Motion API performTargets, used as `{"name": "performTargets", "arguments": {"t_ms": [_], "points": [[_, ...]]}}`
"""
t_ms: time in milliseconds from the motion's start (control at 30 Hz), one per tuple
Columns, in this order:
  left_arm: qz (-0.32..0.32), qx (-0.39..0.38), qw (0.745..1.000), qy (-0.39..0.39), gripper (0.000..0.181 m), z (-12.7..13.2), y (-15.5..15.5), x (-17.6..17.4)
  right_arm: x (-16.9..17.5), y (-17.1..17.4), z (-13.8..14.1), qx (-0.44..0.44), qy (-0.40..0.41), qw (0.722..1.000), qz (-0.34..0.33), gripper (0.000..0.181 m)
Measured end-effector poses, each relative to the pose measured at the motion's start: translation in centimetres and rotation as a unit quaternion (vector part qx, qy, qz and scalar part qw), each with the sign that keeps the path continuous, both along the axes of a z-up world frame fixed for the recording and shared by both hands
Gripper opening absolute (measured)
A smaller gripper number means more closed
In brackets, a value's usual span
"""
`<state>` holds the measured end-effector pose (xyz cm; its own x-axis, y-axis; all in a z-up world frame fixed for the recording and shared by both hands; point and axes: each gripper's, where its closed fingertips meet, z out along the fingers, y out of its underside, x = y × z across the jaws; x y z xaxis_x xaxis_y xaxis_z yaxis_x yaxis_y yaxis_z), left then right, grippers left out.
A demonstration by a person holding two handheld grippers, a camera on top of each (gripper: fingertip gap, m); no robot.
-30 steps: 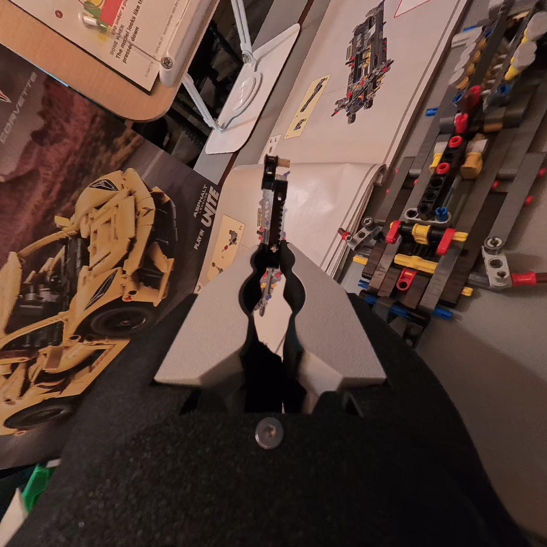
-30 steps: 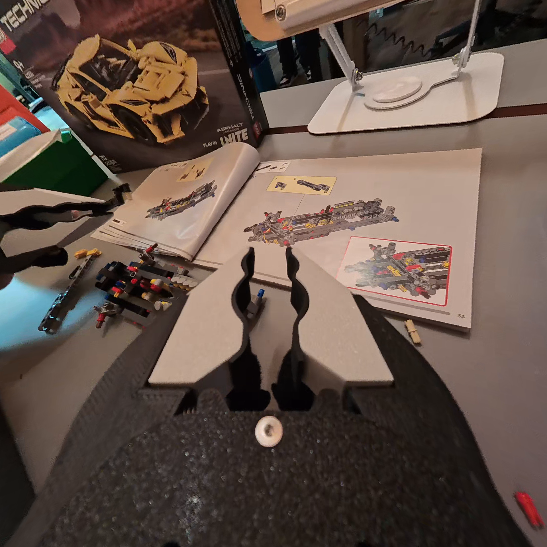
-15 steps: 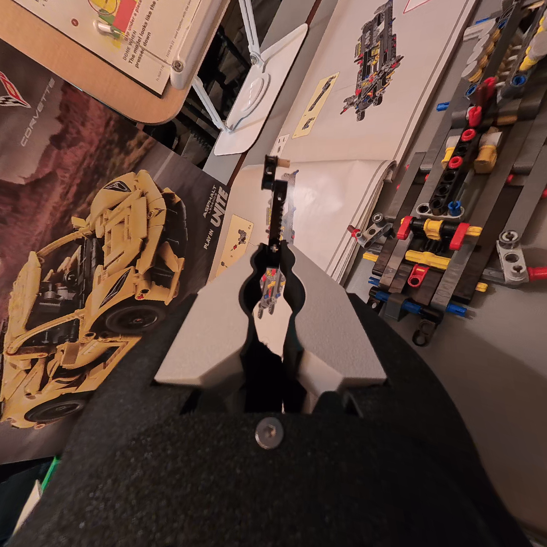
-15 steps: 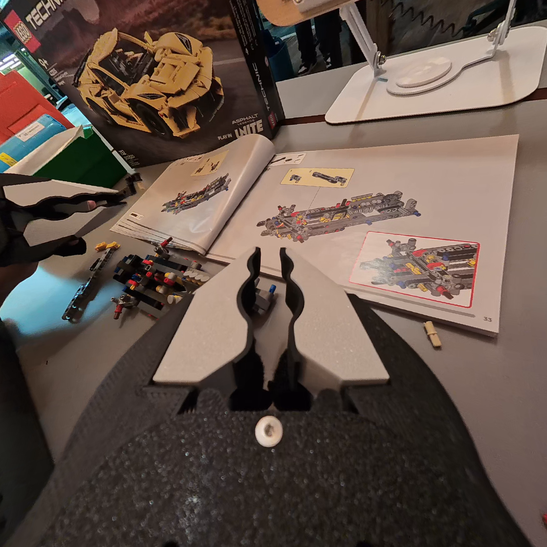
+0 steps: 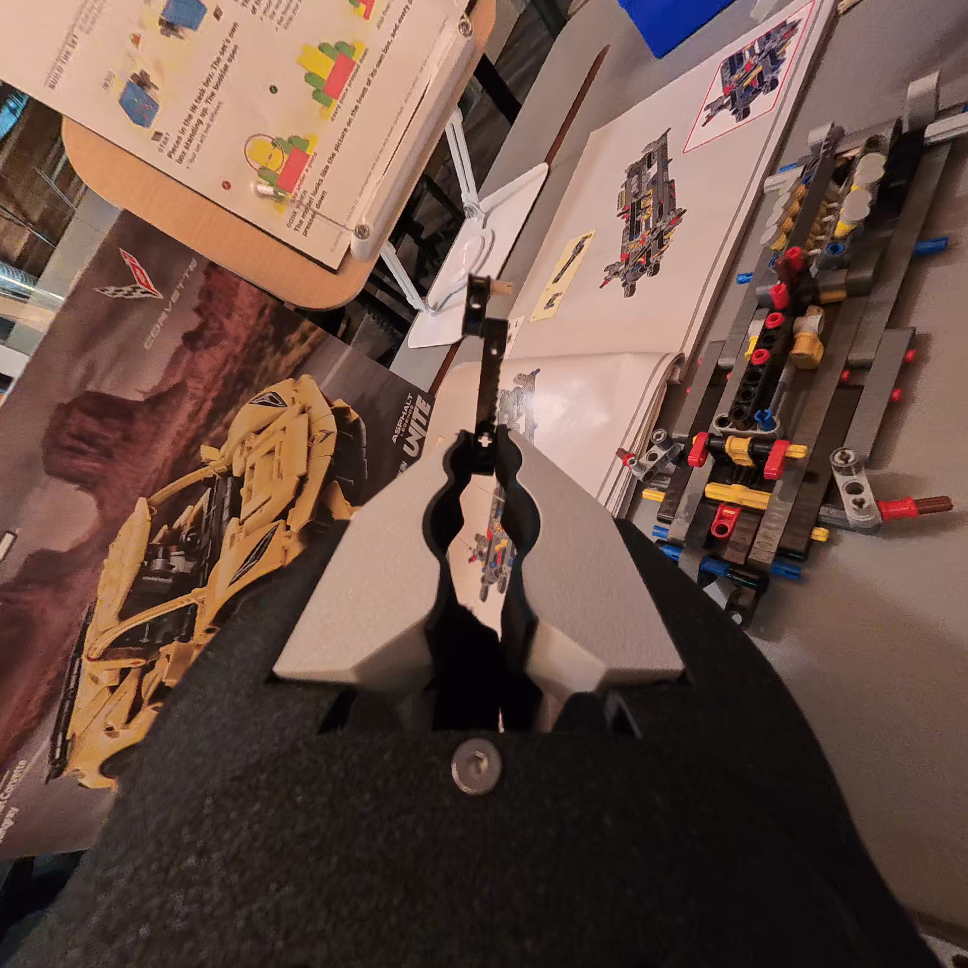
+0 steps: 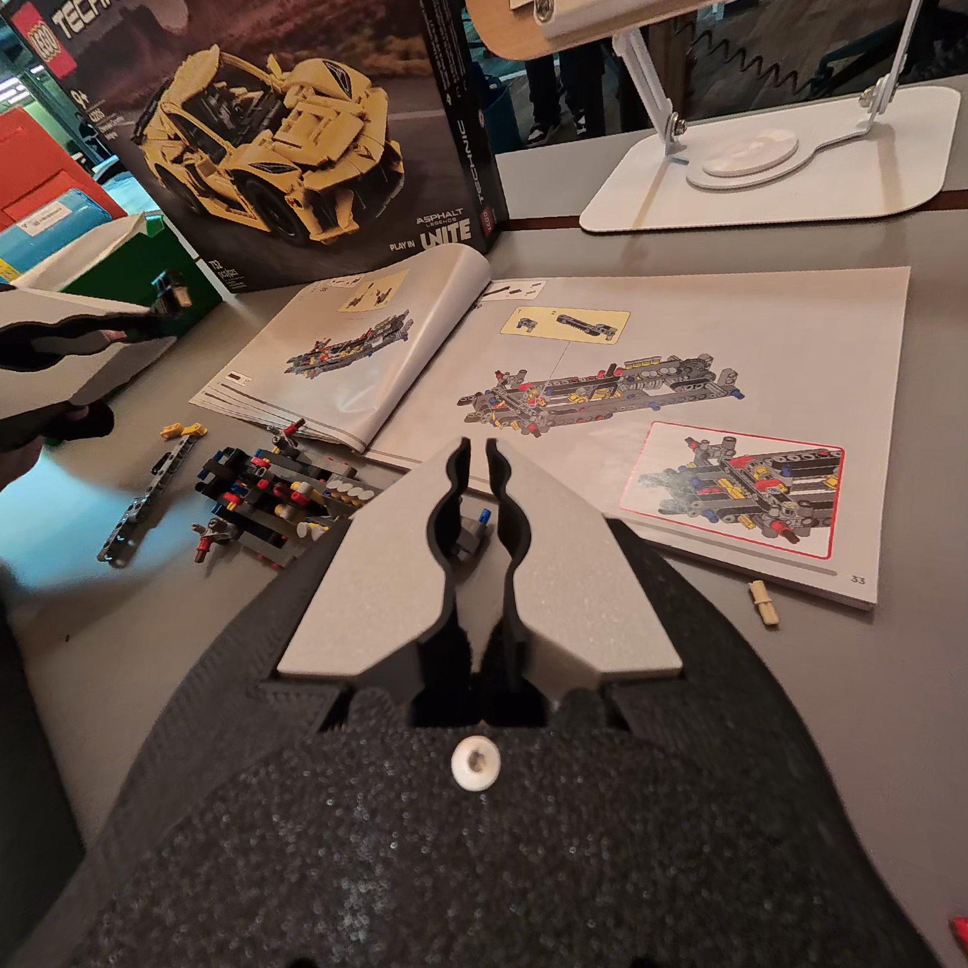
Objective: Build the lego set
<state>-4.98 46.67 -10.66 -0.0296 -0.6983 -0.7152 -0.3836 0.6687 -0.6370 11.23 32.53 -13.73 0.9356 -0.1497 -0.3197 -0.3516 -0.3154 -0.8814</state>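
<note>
My left gripper [image 5: 484, 455] is shut on a long black beam [image 5: 486, 377] that points away from me, with a tan pin at its far end. It hangs above the open instruction book [image 5: 644, 293]. The partly built chassis [image 5: 775, 419] lies to its right on the grey table. In the right wrist view the chassis [image 6: 272, 497] lies left of my right gripper [image 6: 477, 450]. Its fingers stand almost together with nothing between the tips. A small grey piece with a blue pin [image 6: 471, 534] lies on the table under them. The left gripper [image 6: 105, 335] shows at far left.
The set's box [image 6: 293, 136] stands at the back left beside a green box [image 6: 136, 267]. A white stand base [image 6: 775, 167] sits behind the book [image 6: 681, 419]. A loose grey beam [image 6: 146, 492], yellow pieces [image 6: 183, 430] and a tan pin [image 6: 763, 602] lie on the table. My hands' fingertips stand some 20 cm from each other.
My right gripper's fingers have closed from clearly apart to nearly touching. My left gripper has shifted slightly with the black beam still in it.
</note>
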Motion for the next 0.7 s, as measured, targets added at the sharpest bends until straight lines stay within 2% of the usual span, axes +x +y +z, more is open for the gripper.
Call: {"name": "performTargets", "arguments": {"t_ms": [167,700], "points": [[-0.008,0.012,1.000,-0.012,0.007,0.59,-0.54,0.02,0.23,-0.02,0.09,0.004,0.005,1.000,-0.004,0.004],[-0.015,0.022,1.000,-0.006,0.007,0.17,-0.81,0.17,-0.18,0.07,0.00,-0.002,-0.002,1.000,0.003,0.003]]}}
